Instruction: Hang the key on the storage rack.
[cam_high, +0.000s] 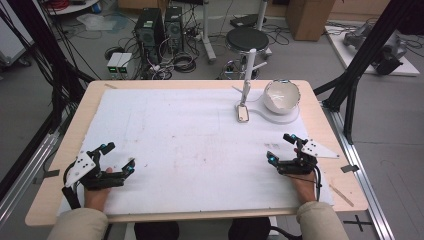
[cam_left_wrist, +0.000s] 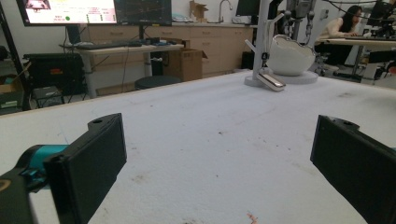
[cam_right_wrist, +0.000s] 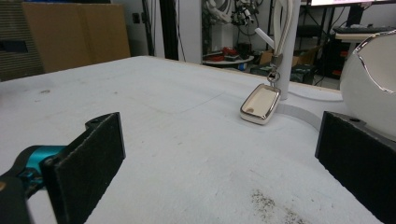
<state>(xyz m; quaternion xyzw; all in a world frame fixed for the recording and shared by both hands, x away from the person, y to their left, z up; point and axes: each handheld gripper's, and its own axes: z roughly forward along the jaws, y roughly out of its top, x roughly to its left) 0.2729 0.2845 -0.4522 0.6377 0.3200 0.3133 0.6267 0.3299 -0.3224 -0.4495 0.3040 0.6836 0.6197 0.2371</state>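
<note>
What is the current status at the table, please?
Left claw open, resting near edge. Right claw open, empty. Key fob hangs from white stand beside bowl, untouched. White mat between is bare.

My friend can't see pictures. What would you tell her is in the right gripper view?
A cream key fob hangs from a white stand, its lower end resting on the white table cover. The right gripper is in front of it, jaws wide open and holding nothing. A white egg-shaped bowl sits at the right edge.
</note>
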